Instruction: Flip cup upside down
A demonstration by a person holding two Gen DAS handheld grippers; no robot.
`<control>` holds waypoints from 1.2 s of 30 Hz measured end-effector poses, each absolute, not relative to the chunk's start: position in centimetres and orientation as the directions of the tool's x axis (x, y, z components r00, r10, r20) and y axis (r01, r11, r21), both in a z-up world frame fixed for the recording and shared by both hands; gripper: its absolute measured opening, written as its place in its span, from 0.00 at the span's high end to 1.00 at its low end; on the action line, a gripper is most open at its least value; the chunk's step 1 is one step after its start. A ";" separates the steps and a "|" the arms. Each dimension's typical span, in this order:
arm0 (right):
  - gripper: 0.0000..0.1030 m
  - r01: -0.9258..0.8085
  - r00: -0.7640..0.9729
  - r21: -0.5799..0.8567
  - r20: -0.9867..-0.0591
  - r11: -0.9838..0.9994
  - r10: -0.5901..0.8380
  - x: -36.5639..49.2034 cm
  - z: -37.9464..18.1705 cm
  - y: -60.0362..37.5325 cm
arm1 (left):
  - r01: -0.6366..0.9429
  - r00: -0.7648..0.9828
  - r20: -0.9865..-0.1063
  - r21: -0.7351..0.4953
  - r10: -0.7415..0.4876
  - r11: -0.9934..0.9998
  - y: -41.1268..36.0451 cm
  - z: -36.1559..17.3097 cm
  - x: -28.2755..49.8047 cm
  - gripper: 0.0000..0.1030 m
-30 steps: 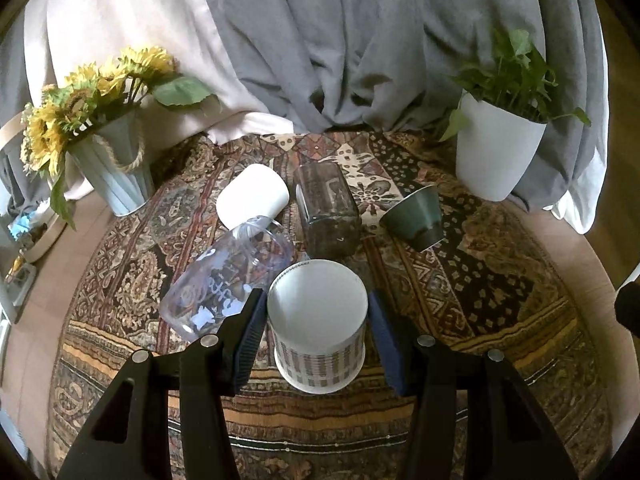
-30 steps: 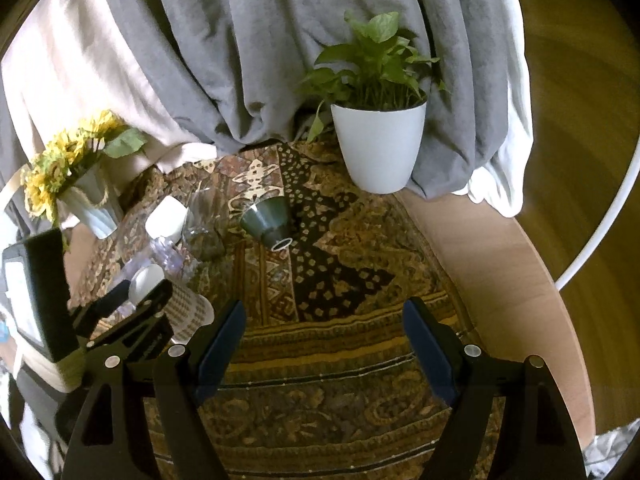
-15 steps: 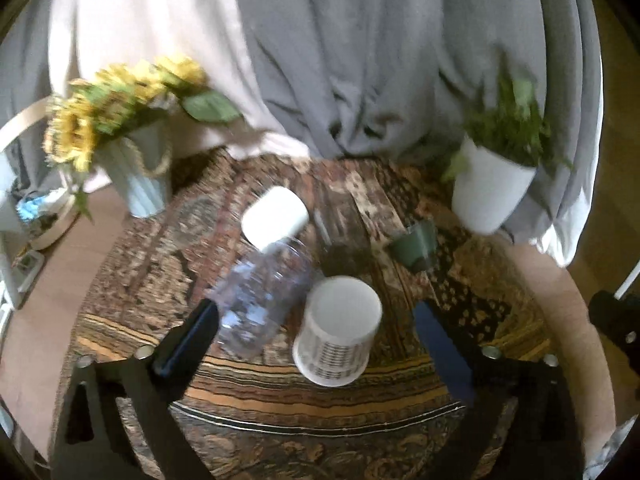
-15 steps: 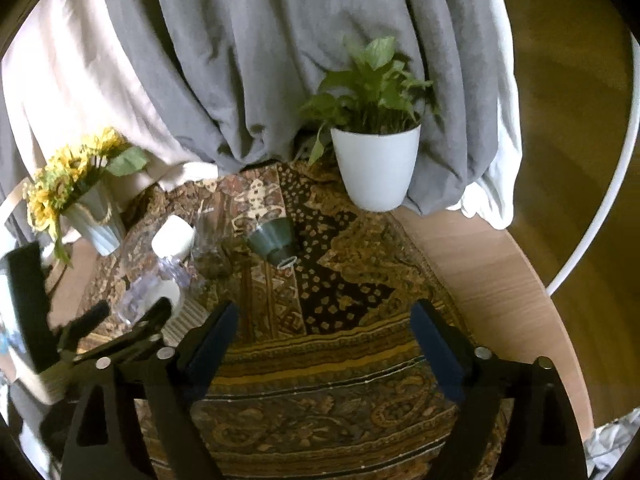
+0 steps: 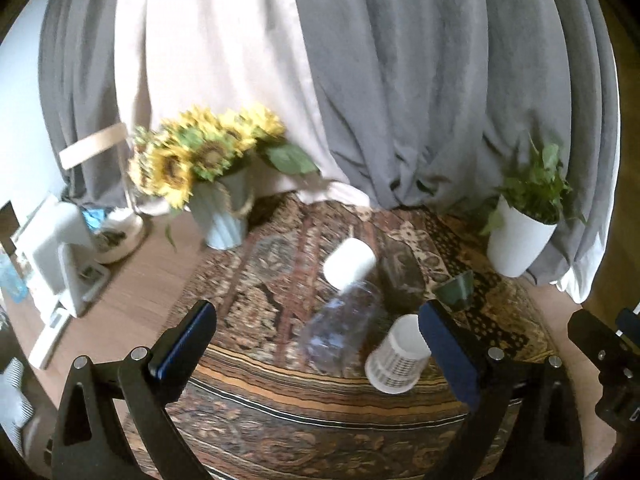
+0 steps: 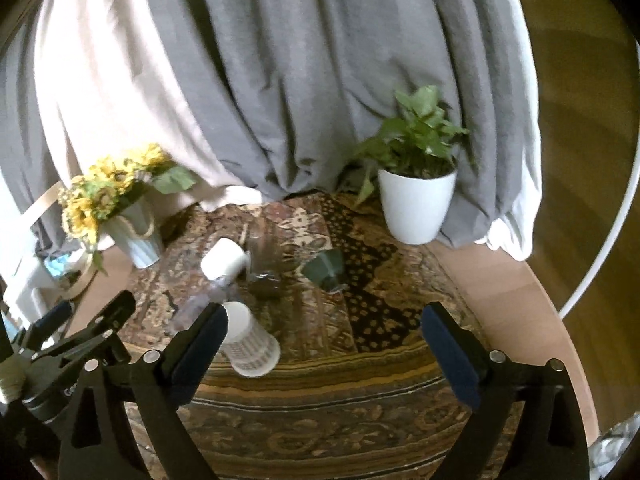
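The round counter (image 5: pixel 152 292) carries a patterned rug (image 6: pixel 320 380), and near the front edge of the rug stands the white cup (image 5: pixel 396 354) with its grid pattern. Its closed flat end faces up and its wide rim sits on the rug, so I judge the flip is done; what remains seems only to draw the hands away. The cup looks a little tilted in both views, but this may be the lens.

Just beside the cup lies a clear plastic bottle (image 5: pixel 344 324) on its side, and behind it a dark glass jar (image 5: pixel 400 280) and a small green cup (image 5: pixel 456 290), also on their sides.

The left tongs (image 5: pixel 320 344) are wide open and grip nothing. The right tongs (image 6: pixel 320 344) are wide open too, and empty.

Compared with one second ago, the left tongs no longer sit close on both sides of the cup: they have spread and pulled back and up, so the cup looks smaller and farther. The right tongs have hardly changed.
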State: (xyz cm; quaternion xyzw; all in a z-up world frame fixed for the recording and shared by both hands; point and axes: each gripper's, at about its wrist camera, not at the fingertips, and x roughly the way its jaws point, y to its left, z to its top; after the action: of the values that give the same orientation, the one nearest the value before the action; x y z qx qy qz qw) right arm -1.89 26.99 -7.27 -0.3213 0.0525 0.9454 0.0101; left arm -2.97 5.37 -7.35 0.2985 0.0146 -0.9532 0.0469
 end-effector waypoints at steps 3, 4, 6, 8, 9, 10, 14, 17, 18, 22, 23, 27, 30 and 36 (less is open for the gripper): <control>0.05 -0.040 -0.801 0.089 -0.598 -0.995 -0.021 -1.5 -6.8 26.0 | 0.118 -0.828 -0.551 0.018 -0.108 -0.993 4.5 -6.5 -2.2 0.00; 0.05 -0.037 -0.802 0.084 -0.597 -0.996 -0.021 -1.3 -6.6 25.7 | 0.127 -0.832 -0.542 0.020 -0.117 -0.992 4.1 -6.2 -1.8 0.00; 0.05 -0.030 -0.806 0.083 -0.591 -0.996 -0.025 -1.1 -6.4 25.0 | 0.135 -0.840 -0.528 0.023 -0.126 -0.991 3.5 -5.6 -1.1 0.00; 0.05 -0.027 -0.807 0.083 -0.589 -0.996 -0.028 -0.9 -6.3 24.6 | 0.139 -0.843 -0.521 0.026 -0.132 -0.990 3.1 -5.2 -0.7 0.00; 0.05 -0.025 -0.809 0.084 -0.588 -0.996 -0.030 -0.8 -6.2 24.3 | 0.134 -0.847 -0.517 0.025 -0.128 -0.991 2.8 -4.9 -0.4 0.00; 0.05 -0.024 -0.809 0.084 -0.587 -0.996 -0.030 -0.7 -6.1 24.1 | 0.132 -0.848 -0.515 0.026 -0.127 -0.991 2.7 -4.8 -0.3 0.00; 0.05 -0.027 -0.815 0.079 -0.579 -0.997 -0.024 0.0 -5.9 23.3 | 0.126 -0.855 -0.500 0.053 -0.135 -0.991 2.4 -4.4 0.3 0.00; 0.05 -0.035 -0.822 0.071 -0.569 -0.997 -0.011 0.6 -5.6 22.9 | 0.120 -0.865 -0.484 0.061 -0.135 -0.991 2.2 -4.1 0.7 0.00; 0.05 -0.037 -0.825 0.069 -0.566 -0.997 -0.009 0.7 -5.5 22.8 | 0.115 -0.869 -0.478 0.060 -0.130 -0.992 2.1 -4.0 0.9 0.00; 0.05 -0.049 -0.835 0.065 -0.551 -0.997 0.005 1.4 -5.1 22.5 | 0.107 -0.879 -0.461 0.062 -0.124 -0.992 1.8 -3.7 1.3 0.00; 0.05 -0.052 -0.839 0.064 -0.545 -0.997 0.009 1.6 -5.0 22.4 | 0.104 -0.880 -0.459 0.061 -0.121 -0.993 1.7 -3.6 1.4 0.00; 0.05 -0.061 -0.855 0.059 -0.518 -0.996 0.022 2.5 -4.6 22.2 | 0.089 -0.891 -0.440 0.066 -0.109 -0.994 1.7 -3.2 1.8 0.00; 0.05 -0.070 -0.864 0.049 -0.502 -0.996 0.036 2.9 -4.2 22.0 | 0.075 -0.897 -0.432 0.067 -0.097 -0.995 1.7 -3.0 1.9 0.00; 0.05 -0.079 -0.877 0.044 -0.478 -0.996 0.049 3.6 -3.7 21.9 | 0.063 -0.905 -0.418 0.061 -0.082 -0.996 1.6 -2.6 2.3 0.00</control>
State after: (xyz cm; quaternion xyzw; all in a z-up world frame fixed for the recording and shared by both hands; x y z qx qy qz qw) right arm 3.60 21.88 -3.70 -0.2456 0.0311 0.9683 0.0330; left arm 2.27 1.59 -2.60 0.2150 -0.0229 -0.9756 0.0371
